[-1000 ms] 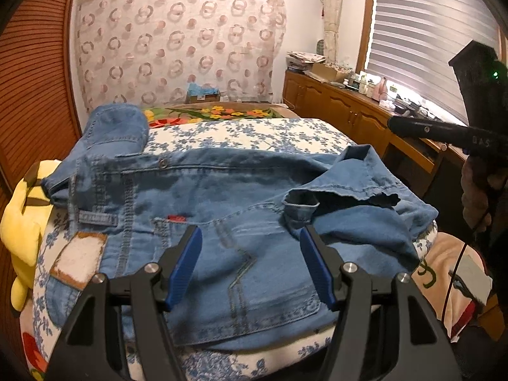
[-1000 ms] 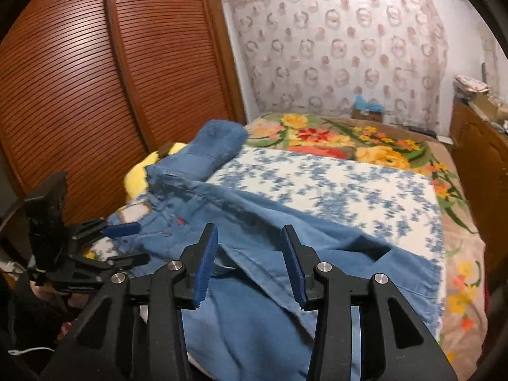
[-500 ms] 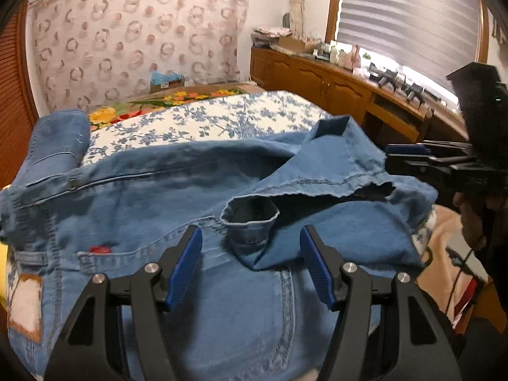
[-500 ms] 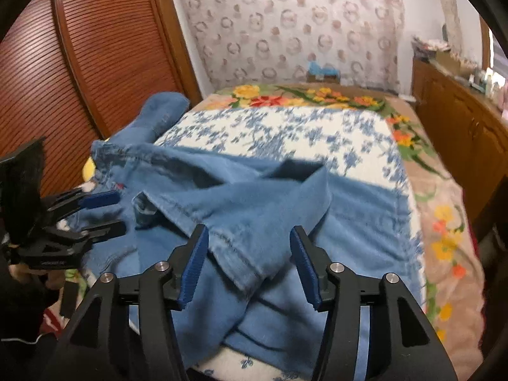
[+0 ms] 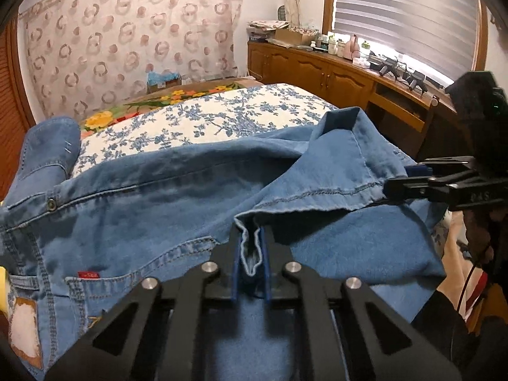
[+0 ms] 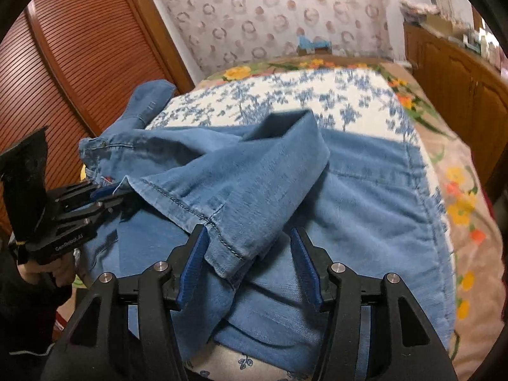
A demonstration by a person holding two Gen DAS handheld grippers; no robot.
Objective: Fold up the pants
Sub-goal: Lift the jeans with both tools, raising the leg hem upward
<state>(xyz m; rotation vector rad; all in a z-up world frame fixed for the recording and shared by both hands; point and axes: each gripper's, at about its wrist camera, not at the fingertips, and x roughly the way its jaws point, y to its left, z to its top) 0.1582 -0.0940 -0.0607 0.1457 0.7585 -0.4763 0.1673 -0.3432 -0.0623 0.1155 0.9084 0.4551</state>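
Left claw [image 5: 252, 254] pinches jeans [image 5: 158, 209] hem, fold probably hidden beneath.

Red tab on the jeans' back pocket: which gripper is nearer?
Left. The left gripper is shut on a hem fold beside the red tab; the right gripper straddles the same hem's far corner, fingers open.

The jeans [image 5: 177, 209] are light blue denim with a small red tag. The bedsheet [image 5: 222, 120] is white with blue flowers. The curtain [image 5: 127, 38] is pale with pink rings. The fingers [image 6: 193, 266] have blue pads.
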